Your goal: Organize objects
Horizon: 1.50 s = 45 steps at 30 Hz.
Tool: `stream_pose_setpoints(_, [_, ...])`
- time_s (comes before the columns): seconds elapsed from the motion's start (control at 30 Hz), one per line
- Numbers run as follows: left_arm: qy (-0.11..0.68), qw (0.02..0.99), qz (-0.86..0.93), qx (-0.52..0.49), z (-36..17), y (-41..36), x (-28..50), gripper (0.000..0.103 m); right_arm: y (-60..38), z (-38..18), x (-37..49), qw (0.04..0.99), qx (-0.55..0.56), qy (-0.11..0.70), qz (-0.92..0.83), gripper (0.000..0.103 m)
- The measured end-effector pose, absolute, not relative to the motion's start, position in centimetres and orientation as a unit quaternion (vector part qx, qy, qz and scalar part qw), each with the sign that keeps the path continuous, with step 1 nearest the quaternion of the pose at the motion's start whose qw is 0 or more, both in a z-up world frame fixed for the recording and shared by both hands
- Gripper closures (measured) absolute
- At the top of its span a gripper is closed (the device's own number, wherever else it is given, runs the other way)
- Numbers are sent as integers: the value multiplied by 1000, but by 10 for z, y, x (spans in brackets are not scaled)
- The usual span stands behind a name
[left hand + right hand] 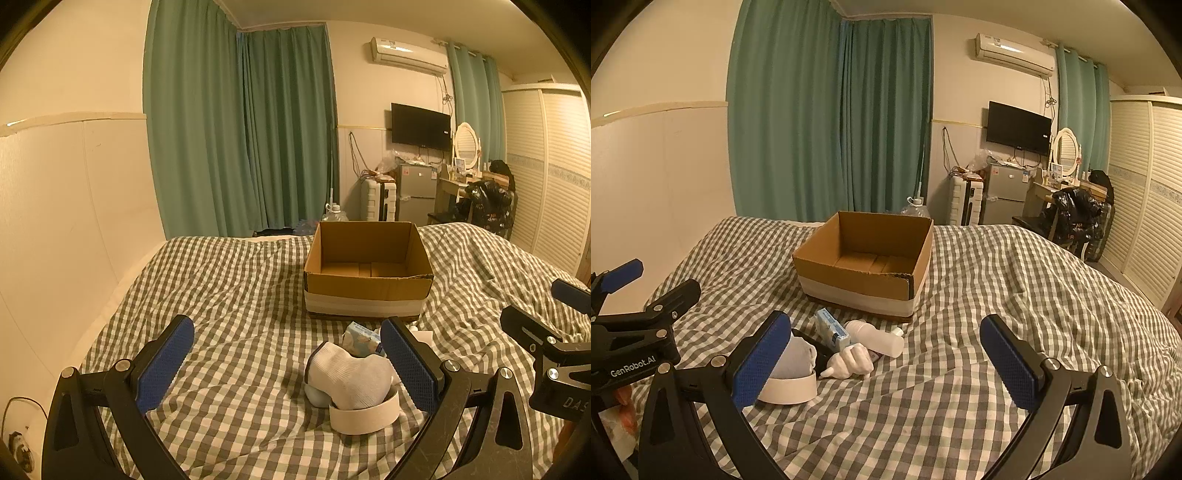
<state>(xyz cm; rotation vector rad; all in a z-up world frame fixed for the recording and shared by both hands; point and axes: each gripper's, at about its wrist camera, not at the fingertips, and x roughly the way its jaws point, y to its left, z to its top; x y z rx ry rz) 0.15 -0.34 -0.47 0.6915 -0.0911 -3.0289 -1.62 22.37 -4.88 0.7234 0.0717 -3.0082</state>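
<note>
The things to tidy sit in a little heap on the bed (997, 280), just in front of the box (864, 258), so each one has only a short trip. A sock (351, 376) lies over a white ring (364, 415). Next to it are a blue pack (833, 328), a bottle (875, 338) lying on its side, and a small white hand shape (851, 362); something dark lies under them, but it is too hidden to name. The box is open on top and looks bare inside, so likely nothing is packed yet. The left claw (288, 354) is wide open and holds nothing, pointing at the sock, maybe to take it first. The right claw (886, 350) is wide open and holds nothing too, over bare bed beside the heap.
</note>
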Motion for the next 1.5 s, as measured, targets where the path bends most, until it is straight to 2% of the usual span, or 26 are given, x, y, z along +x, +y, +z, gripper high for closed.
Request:
stream_pose_setpoints(1.27, [-31,13,-970,243,-4,-2,3,0,224,-40,-10,28,243,26,-969,0])
stream_pose_setpoints(1.5, [-35,30,-960,275,-8,-11,-7,0,218,-41,-12,35,255,31,-966,0])
